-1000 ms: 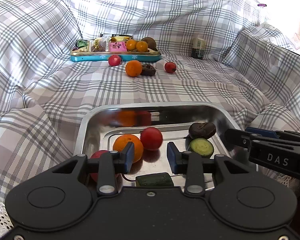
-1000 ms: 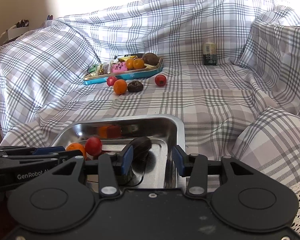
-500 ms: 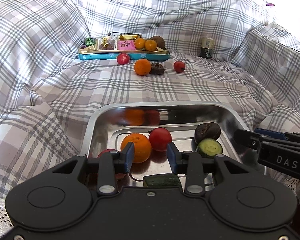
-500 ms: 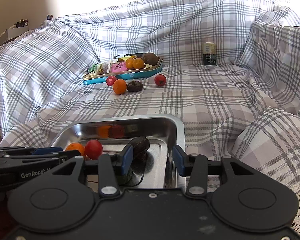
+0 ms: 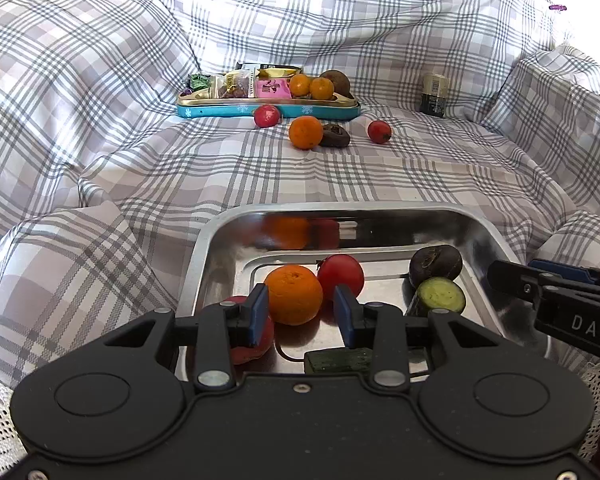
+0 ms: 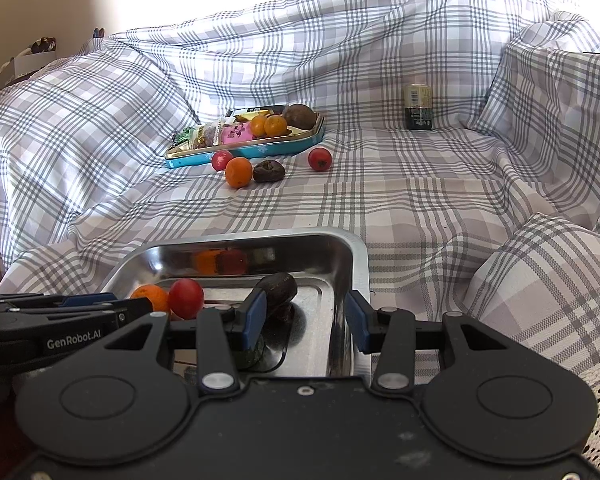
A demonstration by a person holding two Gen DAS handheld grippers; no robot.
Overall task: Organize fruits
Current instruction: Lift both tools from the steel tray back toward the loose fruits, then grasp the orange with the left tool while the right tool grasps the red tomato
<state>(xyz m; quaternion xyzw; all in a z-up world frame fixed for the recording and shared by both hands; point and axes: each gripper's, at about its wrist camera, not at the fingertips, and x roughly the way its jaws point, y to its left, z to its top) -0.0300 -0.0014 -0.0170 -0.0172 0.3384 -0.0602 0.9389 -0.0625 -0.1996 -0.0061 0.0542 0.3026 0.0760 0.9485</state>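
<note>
A steel tray (image 5: 380,210) lies close in front of me on the plaid cloth. It holds an orange (image 5: 294,294), a red fruit (image 5: 341,277), a dark fruit (image 5: 436,261), a cut cucumber piece (image 5: 439,296), another red fruit (image 5: 248,344) and a green piece (image 5: 336,360). My left gripper (image 5: 301,314) is open and empty just above the tray's near side, in front of the orange. My right gripper (image 6: 305,320) is open and empty over the tray's right rim (image 6: 360,272), near the dark fruit (image 6: 278,288).
A blue tin tray (image 5: 268,108) at the back holds snacks, two oranges and a brown fruit. In front of it lie a red fruit (image 5: 267,115), an orange (image 5: 305,132), a dark fruit (image 5: 334,135) and a red fruit (image 5: 379,131). A dark can (image 5: 434,94) stands at the back right.
The left gripper has shifted left and drawn back a little, so the tray and fruit sit further right in its view. The right gripper has barely moved.
</note>
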